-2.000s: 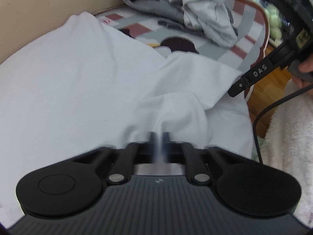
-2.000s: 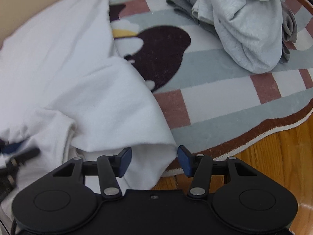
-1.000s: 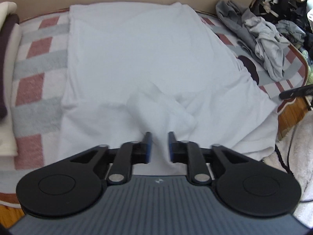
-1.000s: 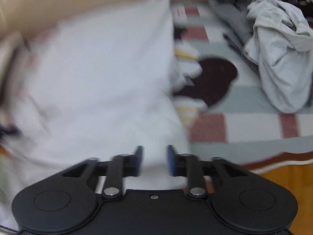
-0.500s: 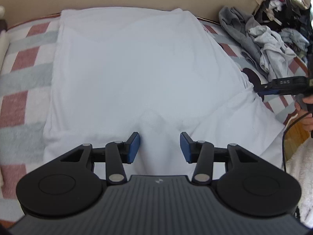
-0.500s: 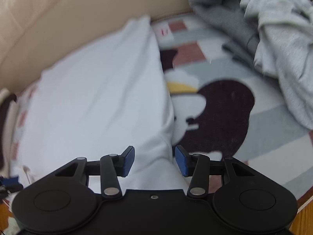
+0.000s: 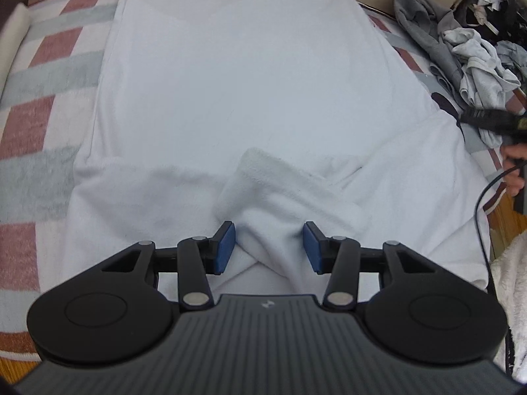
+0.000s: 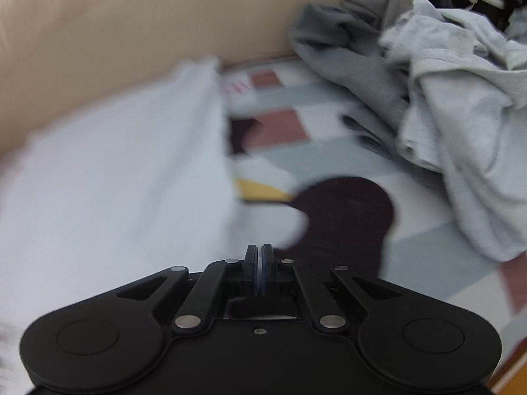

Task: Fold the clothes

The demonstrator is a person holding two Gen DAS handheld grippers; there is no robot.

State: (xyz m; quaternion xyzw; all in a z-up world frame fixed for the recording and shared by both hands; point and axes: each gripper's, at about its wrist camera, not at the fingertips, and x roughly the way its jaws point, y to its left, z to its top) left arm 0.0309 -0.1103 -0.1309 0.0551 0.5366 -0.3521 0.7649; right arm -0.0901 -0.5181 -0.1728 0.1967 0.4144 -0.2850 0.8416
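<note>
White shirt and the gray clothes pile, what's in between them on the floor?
Only bare rug: checkered patches and a dark cartoon shape separate the white shirt from the gray clothes pile, in the right wrist view.

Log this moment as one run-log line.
task: fold clothes | left claw: open over bunched white garment | right claw: shut, contents unclear | grey clothes pile: untouched

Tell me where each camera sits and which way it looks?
Left wrist: sits on the left gripper, looking forward over the spread white cotton garment; a hand shows at right.
Right wrist: sits on the right gripper, facing the crumpled grey clothes pile on the checked rug; no body shows.
Shared: garment, pile and rug.
</note>
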